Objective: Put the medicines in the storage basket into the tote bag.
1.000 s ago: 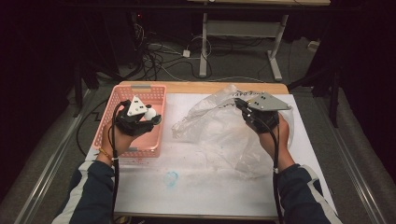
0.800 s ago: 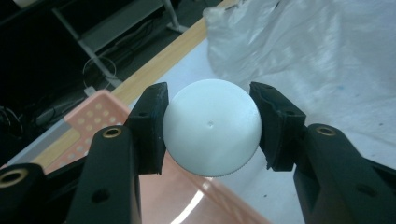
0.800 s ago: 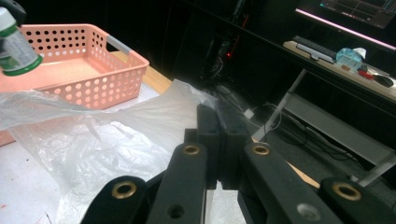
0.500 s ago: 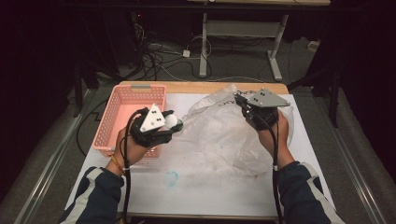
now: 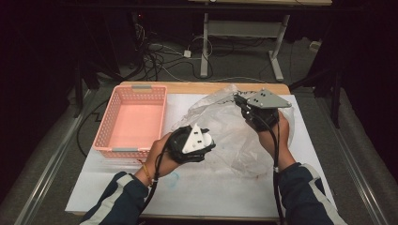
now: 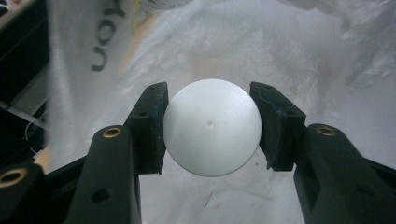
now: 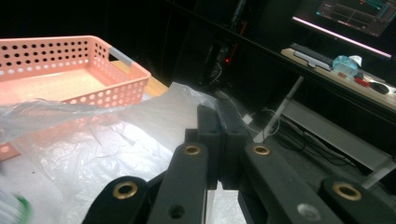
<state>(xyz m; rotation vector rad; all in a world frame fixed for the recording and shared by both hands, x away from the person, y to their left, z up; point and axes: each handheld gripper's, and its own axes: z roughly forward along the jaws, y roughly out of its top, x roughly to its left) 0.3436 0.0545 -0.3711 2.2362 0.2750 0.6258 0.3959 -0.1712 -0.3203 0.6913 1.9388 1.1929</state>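
- The white table [image 5: 117, 187] takes up most of the floor in front of the person, with a wooden edge at the far side and dark floor, cables and a grey desk frame [image 5: 244, 33] beyond it.
- A clear plastic bag [image 5: 230, 136] lies crumpled over the middle and right of the table; its upper edge is lifted off the surface at the far right, and it spreads between the two hands.
- The pink perforated basket [image 5: 136, 117] sits at the left of the table, just beside the bag, with nothing visible inside it.
- The right gripper [image 7: 223, 135] is up at the bag's far edge; its jaws are pressed together on the bag's film, holding that edge raised.
- The left gripper [image 6: 210, 133] is over the near left part of the bag, to the right of the basket; its jaws are clamped on a white ball [image 6: 212, 127], one pad on each side.
- The ball sits between the pads, with the bag's wrinkled film right behind it.
- A small greenish smear [image 5: 173, 179] marks the table near the person's left sleeve.
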